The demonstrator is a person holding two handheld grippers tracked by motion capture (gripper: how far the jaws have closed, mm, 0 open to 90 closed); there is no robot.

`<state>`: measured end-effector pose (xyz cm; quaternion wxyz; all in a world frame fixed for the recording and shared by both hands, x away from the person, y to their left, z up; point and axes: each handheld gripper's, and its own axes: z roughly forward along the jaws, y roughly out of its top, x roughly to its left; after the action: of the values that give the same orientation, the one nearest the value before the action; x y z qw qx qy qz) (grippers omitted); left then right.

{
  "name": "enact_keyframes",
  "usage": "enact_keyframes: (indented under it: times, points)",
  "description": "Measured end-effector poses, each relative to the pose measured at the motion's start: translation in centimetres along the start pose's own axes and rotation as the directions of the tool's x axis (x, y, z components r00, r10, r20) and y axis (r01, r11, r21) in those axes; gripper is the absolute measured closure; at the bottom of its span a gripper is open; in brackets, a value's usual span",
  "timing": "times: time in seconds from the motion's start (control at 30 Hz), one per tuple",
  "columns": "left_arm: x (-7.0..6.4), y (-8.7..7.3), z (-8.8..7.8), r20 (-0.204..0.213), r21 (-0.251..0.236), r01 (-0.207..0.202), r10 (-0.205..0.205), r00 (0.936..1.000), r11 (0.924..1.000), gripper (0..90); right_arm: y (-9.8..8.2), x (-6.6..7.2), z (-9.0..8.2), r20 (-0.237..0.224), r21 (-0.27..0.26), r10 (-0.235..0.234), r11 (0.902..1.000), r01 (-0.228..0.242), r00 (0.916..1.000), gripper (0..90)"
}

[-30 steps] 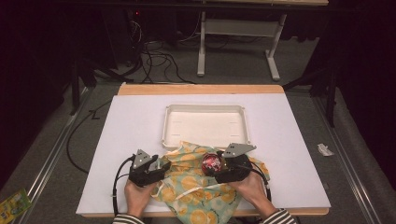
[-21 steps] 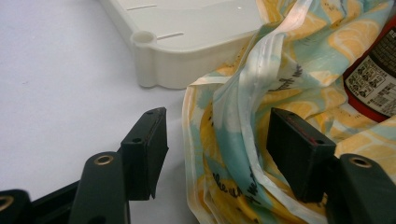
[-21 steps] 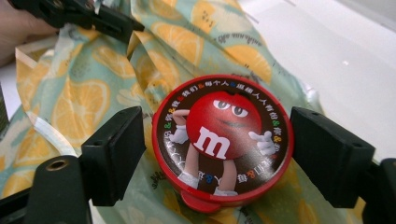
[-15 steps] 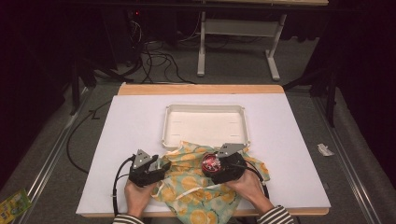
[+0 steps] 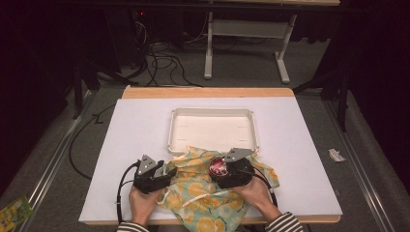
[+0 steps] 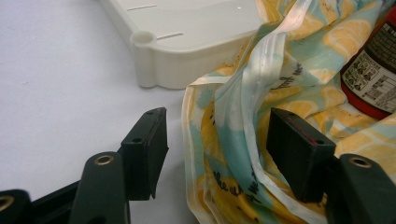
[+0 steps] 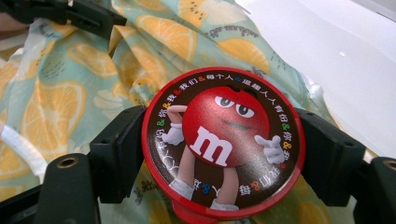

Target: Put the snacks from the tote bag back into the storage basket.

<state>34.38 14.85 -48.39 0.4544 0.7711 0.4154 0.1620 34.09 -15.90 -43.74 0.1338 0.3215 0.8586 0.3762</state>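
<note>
Between the jaws of the right gripper (image 7: 223, 154) sits a red round candy container (image 7: 223, 142), its lid printed with a cartoon red character and a ring of coloured lettering; in the right gripper view both black jaws press against its rim, one on each side, so this gripper is clamped on the container. Beneath and beyond the container lies a cloth bag (image 7: 60, 93) printed with orange slices on pale green, crumpled and spreading away to the gripper's left. Ahead of the right gripper, to its right, the white tray (image 7: 355, 70) shows as a pale surface just past the cloth. From the high view the right gripper (image 5: 231, 170) rests over the upper right part of the bag (image 5: 203, 198), with the container (image 5: 218, 166) at its tip, near the tray's (image 5: 211, 145) front rim. The left gripper (image 5: 162, 174) lies at the bag's left edge, held by the person's left hand (image 5: 144, 203). Seen along the left gripper (image 6: 217, 154), the jaws stand wide apart; a fold of the bag (image 6: 243, 116) with its white seam rises in the gap close to the right-hand jaw, while the left-hand jaw stands over bare white table (image 6: 56, 93). Whether the cloth touches the right-hand jaw cannot be told. Ahead of this gripper the tray's rounded corner (image 6: 144, 42) stands just beside the cloth, and the container's labelled red side (image 6: 373, 70) shows beyond it to the right.
</note>
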Motion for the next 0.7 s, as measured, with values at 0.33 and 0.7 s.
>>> enact_keyframes:
  times: [0.33, 0.7]
  points:
    - [-0.01, -0.01, 0.0, 0.002, -0.004, -0.003, 0.003, 1.0, 1.0, 39.0, 0.1, -0.18, -0.06, 0.047, 0.0, 0.039, 0.9992, -0.039, 0.9981, 24.6]
    - [0.02, -0.04, -0.08, 0.005, -0.01, -0.002, 0.003, 1.0, 0.9999, 38.9, 0.3, -0.09, -0.37, 0.06, 0.009, 0.046, 0.9989, -0.047, 0.9971, 24.7]
